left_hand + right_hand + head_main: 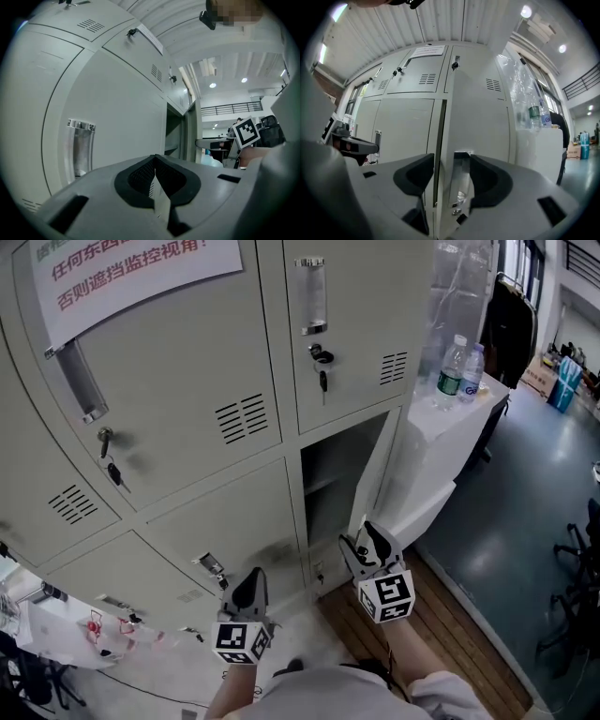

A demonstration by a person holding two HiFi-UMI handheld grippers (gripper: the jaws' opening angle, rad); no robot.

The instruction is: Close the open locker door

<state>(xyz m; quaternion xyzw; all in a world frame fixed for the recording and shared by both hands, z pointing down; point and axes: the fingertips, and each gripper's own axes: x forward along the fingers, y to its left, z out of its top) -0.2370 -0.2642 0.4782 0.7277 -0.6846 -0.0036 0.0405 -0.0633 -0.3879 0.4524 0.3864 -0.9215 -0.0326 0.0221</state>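
Note:
The grey locker bank fills the head view. Its lower right door (379, 474) stands swung outward, showing a dark compartment (328, 486). My right gripper (367, 545) sits at the bottom of that door's free edge, jaws open. In the right gripper view the door (480, 117) rises straight ahead, and its metal handle (461, 185) and free edge lie between the spread jaws of the right gripper (447, 180). My left gripper (251, 589) is shut and empty, low before the closed neighbouring door; the left gripper (154, 174) points along the locker fronts.
A white desk (441, 451) with two water bottles (452, 367) stands just right of the open door. Keys hang in several locks (322, 360). A wooden floor strip (450, 634) runs under my right arm. A paper notice (122, 268) hangs on the upper left door.

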